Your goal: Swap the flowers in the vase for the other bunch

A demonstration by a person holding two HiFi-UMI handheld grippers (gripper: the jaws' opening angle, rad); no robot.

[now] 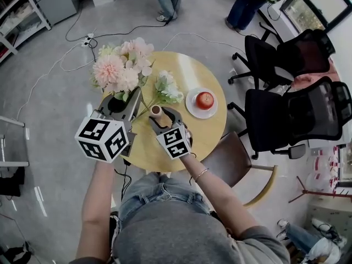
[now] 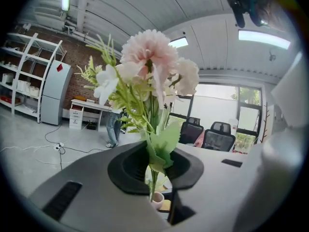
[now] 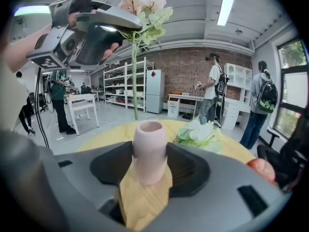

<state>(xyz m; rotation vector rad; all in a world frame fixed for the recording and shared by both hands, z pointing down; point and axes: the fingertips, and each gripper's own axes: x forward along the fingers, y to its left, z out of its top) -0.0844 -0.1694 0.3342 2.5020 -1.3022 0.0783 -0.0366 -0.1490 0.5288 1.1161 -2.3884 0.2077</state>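
Two bunches are in play. The pink bunch [image 1: 122, 65] is clamped by its stems between the narrowly parted jaws of my left gripper [image 1: 125, 102], blooms up, at 11 o'clock from the vase [image 1: 156, 111] in the head view. Its stem ends hang just over the vase mouth and, by my judgement, clear of it. My right gripper [image 1: 163, 116] is closed on the vase body and pins it upright on the table [image 1: 190, 65]. The white bunch [image 1: 168, 89] lies flat at 1 o'clock from the vase, just beside the plate [image 1: 193, 111] carrying an apple [image 1: 205, 99].

Procedure for the step in hand:
1. Raise the stems straight up until they are well clear of the rim.
2. Hold the vase firmly to prevent tipping.
3. Carry the pink bunch to bare table at 12 o'clock, away from the white bunch, before releasing.
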